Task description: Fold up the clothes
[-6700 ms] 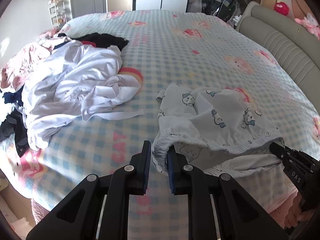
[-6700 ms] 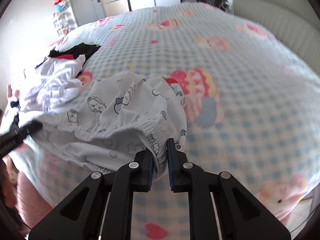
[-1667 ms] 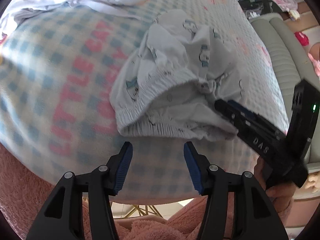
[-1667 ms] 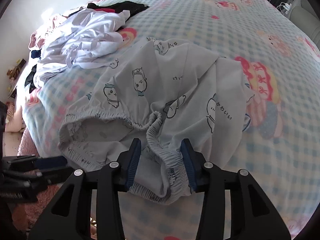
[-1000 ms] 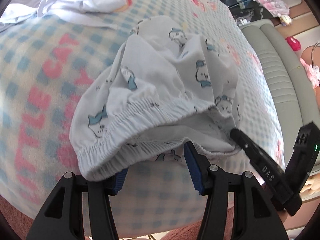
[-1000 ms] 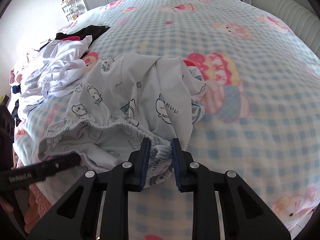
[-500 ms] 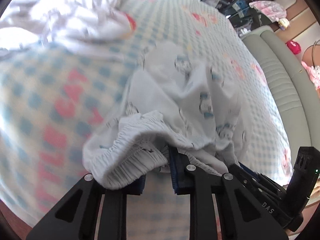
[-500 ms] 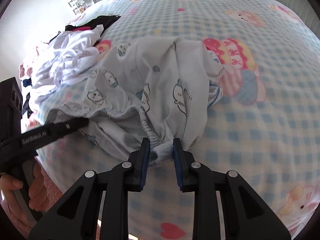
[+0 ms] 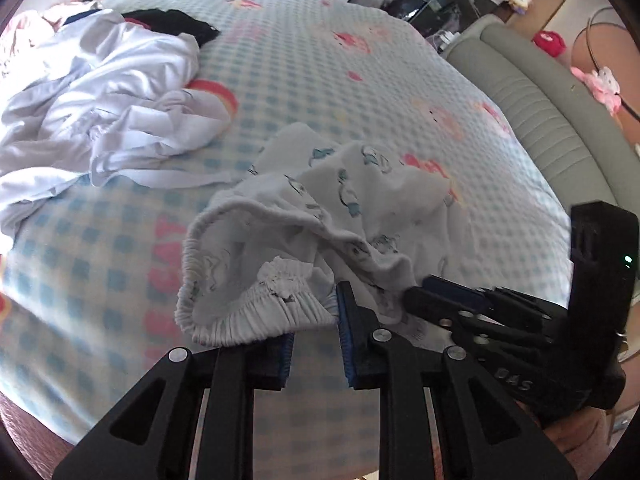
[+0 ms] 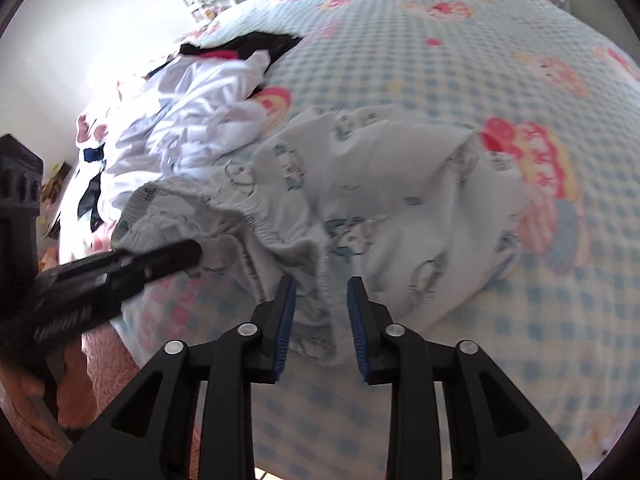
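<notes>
The bed [image 9: 360,80], under a blue checked cover, is carrying everything. A heap of white laundry [image 9: 100,100] is lying well clear to the left, obstructing nothing. The printed shorts [image 10: 380,200] are resting near the bed's front edge: light, limp cotton, likely to sag, best taken at the elastic waistband. The left gripper [image 9: 314,330] is pinching that waistband. The right gripper [image 10: 320,320] has just been opening, cloth lying loose between its jaws.

We see bright daylight flooding in from about ten o'clock, blowing out the white clothes pile [image 10: 192,112] and the wall in the right wrist view, while motion blur softens both pictures and fisheye bending darkens every edge.
</notes>
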`<state>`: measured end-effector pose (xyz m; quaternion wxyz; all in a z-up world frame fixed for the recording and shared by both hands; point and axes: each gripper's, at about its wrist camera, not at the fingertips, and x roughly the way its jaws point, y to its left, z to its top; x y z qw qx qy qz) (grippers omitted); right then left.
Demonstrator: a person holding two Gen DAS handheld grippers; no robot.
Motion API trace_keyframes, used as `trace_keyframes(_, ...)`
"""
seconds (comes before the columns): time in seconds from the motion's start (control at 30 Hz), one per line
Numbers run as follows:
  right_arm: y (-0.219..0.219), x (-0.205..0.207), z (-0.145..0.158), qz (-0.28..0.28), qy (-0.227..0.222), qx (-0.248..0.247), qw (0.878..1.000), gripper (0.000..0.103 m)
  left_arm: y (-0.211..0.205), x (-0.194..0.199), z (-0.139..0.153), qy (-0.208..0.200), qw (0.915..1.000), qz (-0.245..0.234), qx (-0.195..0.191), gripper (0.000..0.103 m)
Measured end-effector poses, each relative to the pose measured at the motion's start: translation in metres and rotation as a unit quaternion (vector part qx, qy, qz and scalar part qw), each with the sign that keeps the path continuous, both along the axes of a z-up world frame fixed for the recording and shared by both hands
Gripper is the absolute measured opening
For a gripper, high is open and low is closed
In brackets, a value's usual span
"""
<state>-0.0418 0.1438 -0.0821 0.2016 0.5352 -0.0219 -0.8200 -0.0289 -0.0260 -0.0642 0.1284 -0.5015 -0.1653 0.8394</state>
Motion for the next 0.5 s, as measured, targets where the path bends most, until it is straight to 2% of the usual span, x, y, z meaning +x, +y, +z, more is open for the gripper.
trace_keyframes(0.03, -0.006, -0.002, -0.008, 0.006, -0.008, 0.012, 1.0, 0.045, 0.0, 0.003, -0.003, -0.005, 1.0, 0.003, 0.005, 0.021)
trace_keyframes(0.17, -0.021, -0.008, -0.036, 0.029, -0.018, 0.061, 0.998, 0.045, 0.0, 0.01, -0.013, -0.026, 0.9996, 0.012, 0.004, 0.021)
trace_keyframes(0.23, -0.023, -0.008, -0.042, 0.036, -0.014, 0.069, 0.997, 0.043, 0.002, 0.013, -0.016, -0.031, 0.9995, 0.009, -0.004, 0.022)
trace_keyframes(0.27, -0.022, -0.007, -0.042, 0.034, -0.01, 0.073, 0.997, 0.038, 0.002, 0.014, -0.016, -0.033, 0.9994, 0.008, -0.006, 0.022)
trace_keyframes(0.3, -0.019, -0.006, -0.041, 0.025, -0.005, 0.076, 0.997, 0.023, 0.002, 0.015, -0.016, -0.034, 0.9994, 0.007, -0.008, 0.022)
trace_keyframes(0.33, -0.014, -0.006, -0.037, 0.015, -0.001, 0.074, 0.997, 0.017, 0.003, 0.016, -0.015, -0.034, 0.9994, 0.007, -0.01, 0.022)
trace_keyframes(0.43, 0.002, -0.005, -0.028, -0.016, 0.011, 0.069, 0.997, 0.006, 0.009, 0.016, -0.012, -0.025, 0.9995, 0.002, -0.02, 0.022)
trace_keyframes(0.5, 0.012, -0.003, -0.02, -0.037, 0.022, 0.065, 0.997, 0.006, 0.014, 0.015, -0.009, -0.018, 0.9995, -0.003, -0.026, 0.022)
